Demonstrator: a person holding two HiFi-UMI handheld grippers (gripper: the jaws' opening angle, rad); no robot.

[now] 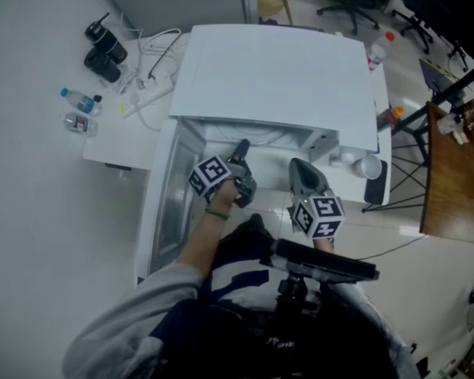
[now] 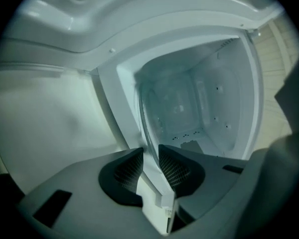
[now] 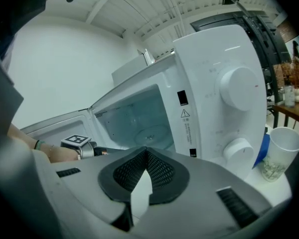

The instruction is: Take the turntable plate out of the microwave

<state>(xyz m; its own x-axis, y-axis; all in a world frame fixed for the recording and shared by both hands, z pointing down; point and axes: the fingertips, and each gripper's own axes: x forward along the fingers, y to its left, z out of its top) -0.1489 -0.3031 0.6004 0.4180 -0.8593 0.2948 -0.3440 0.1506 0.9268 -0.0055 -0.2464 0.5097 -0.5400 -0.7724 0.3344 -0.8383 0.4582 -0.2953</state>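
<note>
The white microwave [image 1: 276,77] stands with its door [image 1: 167,204] swung open to the left. The clear glass turntable plate [image 3: 150,131] lies flat on the cavity floor. My left gripper [image 1: 241,150] reaches into the front of the cavity, rolled onto its side. In its own view the plate's thin rim [image 2: 142,114] runs between its pads [image 2: 172,168]. That gripper [image 2: 150,156] is open, with the gap wider than the rim. My right gripper [image 3: 146,152] hangs shut and empty in front of the opening [image 1: 302,174], right of the left gripper [image 3: 79,141].
The control panel with two knobs [image 3: 239,86] is right of the cavity. A white cup [image 3: 281,146] stands on the table right of the microwave. Water bottles [image 1: 80,109], a power strip [image 1: 146,93] and black devices [image 1: 104,54] lie to the left. A wooden desk [image 1: 458,180] stands far right.
</note>
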